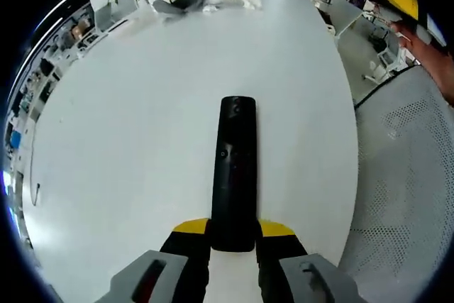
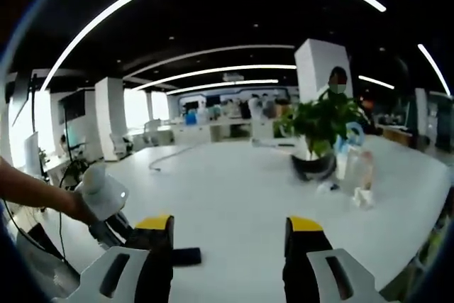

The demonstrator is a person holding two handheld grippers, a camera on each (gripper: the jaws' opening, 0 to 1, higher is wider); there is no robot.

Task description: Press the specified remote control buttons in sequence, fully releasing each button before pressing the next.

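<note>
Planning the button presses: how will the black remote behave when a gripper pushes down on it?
The remote looks like a rigid, slim bar, so it likely won't flex. It appears clamped at its near end by the left gripper, so it probably won't slide on the smooth white table. Its far end may tip slightly.

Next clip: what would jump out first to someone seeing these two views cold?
The long black remote control lying on the white table, its near end held between the left claw and its yellow tips. In the right gripper view, the right claw stands open above the table, with a leafy potted plant at the far side.
</note>
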